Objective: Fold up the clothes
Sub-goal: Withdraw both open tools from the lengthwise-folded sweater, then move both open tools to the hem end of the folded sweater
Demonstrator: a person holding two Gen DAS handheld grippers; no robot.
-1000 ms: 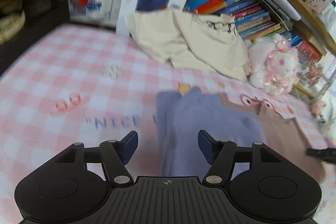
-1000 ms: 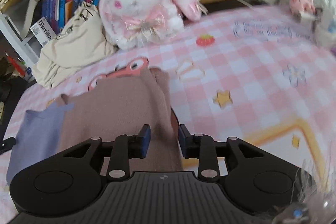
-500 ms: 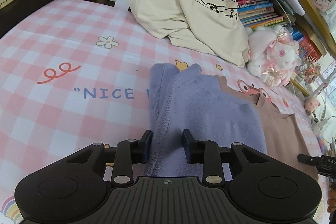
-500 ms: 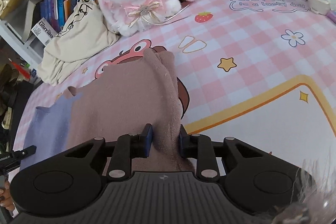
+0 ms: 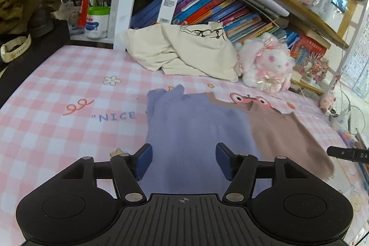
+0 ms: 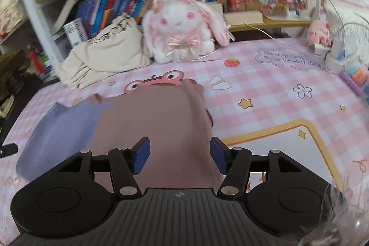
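Observation:
A two-colour garment lies flat on the pink checked sheet: its lavender half (image 5: 193, 130) is on the left and its brown half (image 5: 283, 139) on the right. My left gripper (image 5: 184, 161) is open and empty, above the lavender part. My right gripper (image 6: 179, 158) is open and empty, above the brown part (image 6: 159, 121); the lavender part (image 6: 62, 126) lies to its left. The garment's near hem is hidden under both grippers.
A cream garment (image 5: 189, 52) is heaped at the back by the bookshelf (image 5: 230, 8). A white and pink plush rabbit (image 6: 182, 26) sits beside it. A small pink pig (image 6: 319, 32) and a power strip (image 6: 339, 54) are at the right edge. Dark furniture (image 5: 27, 49) borders the left.
Both grippers, shut on the garment half a second ago, have opened and let it go. The garment now lies flat, and both grippers have lifted and drawn back.

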